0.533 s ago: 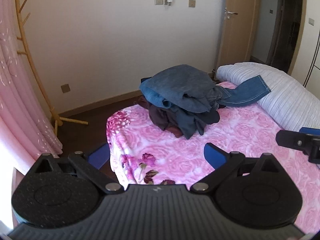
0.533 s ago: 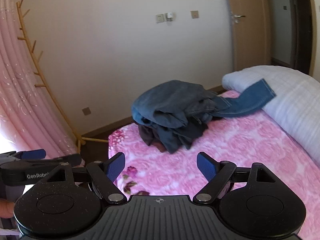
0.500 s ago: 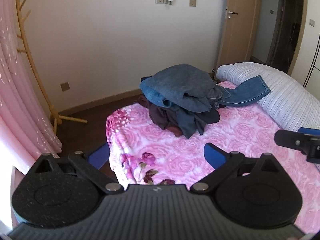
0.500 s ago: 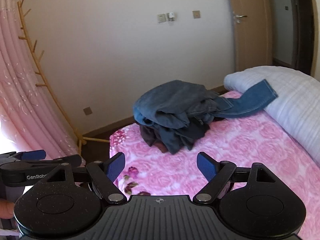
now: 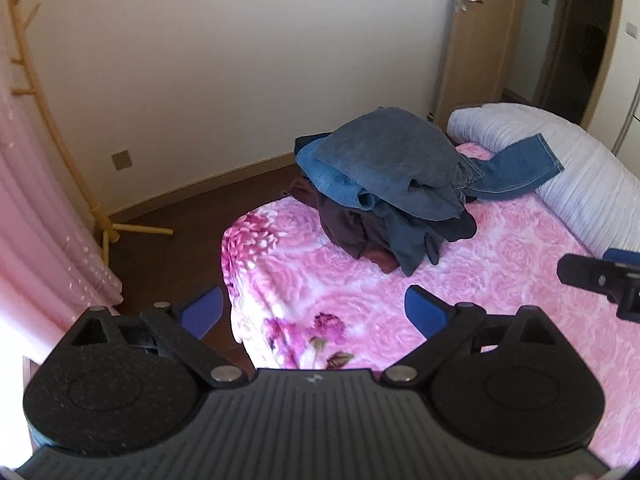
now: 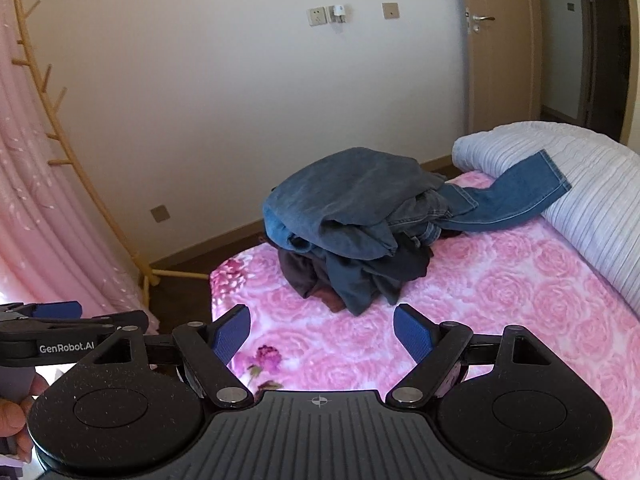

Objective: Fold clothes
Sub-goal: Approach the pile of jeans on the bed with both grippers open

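A heap of clothes [image 5: 384, 184] lies on the far corner of the pink flowered bed [image 5: 500, 288]: blue jeans on top, dark garments beneath. One jeans leg [image 5: 516, 168] trails onto the white quilt. The heap also shows in the right wrist view [image 6: 352, 224]. My left gripper [image 5: 312, 312] is open and empty, above the bed's near corner, short of the heap. My right gripper [image 6: 322, 334] is open and empty, also short of the heap. The right gripper shows at the right edge of the left wrist view [image 5: 600, 280]; the left gripper shows at the left of the right wrist view [image 6: 60, 324].
A rolled white quilt [image 5: 580, 168] lies along the bed's right side. A wooden coat stand [image 5: 60, 140] and pink curtain [image 5: 36, 240] are at the left. Dark wood floor [image 5: 168, 256] lies beyond the bed corner. A door [image 5: 476, 36] is at the back right.
Both grippers have barely moved; the view of the heap shifts only slightly. Both stay open and empty.
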Action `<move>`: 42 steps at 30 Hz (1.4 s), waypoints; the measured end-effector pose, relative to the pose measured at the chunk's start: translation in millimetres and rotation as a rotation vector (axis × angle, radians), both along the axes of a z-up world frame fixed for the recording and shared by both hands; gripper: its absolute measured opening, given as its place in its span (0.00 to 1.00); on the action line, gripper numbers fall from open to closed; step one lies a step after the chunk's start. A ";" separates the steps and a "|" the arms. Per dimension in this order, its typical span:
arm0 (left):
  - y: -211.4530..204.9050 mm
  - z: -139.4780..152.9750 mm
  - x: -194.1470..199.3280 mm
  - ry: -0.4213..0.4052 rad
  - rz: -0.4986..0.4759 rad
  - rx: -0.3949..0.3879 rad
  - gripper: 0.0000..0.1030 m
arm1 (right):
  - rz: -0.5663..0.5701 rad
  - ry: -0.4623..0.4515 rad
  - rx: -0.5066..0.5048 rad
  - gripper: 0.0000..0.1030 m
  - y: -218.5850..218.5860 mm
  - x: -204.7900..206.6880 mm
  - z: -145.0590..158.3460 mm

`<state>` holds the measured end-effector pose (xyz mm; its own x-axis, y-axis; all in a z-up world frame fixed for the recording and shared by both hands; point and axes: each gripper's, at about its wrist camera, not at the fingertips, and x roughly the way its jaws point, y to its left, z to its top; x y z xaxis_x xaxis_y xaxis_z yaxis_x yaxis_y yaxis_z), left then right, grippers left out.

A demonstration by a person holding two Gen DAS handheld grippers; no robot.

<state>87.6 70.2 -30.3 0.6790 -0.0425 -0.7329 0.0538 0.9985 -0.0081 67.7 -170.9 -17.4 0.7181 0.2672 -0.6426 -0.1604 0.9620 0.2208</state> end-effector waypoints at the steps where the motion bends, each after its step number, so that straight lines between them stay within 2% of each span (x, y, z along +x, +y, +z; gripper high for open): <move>1: 3.7 0.1 7.5 -0.001 -0.016 0.001 0.93 | -0.007 0.001 0.001 0.79 4.4 6.2 -0.8; 12: 37.8 -3.1 69.5 0.007 -0.134 0.017 0.93 | -0.079 0.021 -0.025 0.79 53.7 57.7 -5.5; 21: 44.0 -17.6 97.6 0.032 -0.166 0.021 0.93 | -0.092 0.055 -0.072 0.79 68.5 81.8 -17.2; 29: 25.1 -23.7 121.3 0.048 -0.155 0.040 0.93 | -0.055 0.079 -0.105 0.79 53.2 108.5 -24.2; 42: -27.4 -20.4 151.2 0.038 -0.159 0.094 0.93 | -0.029 0.085 -0.070 0.79 -1.7 150.4 -28.1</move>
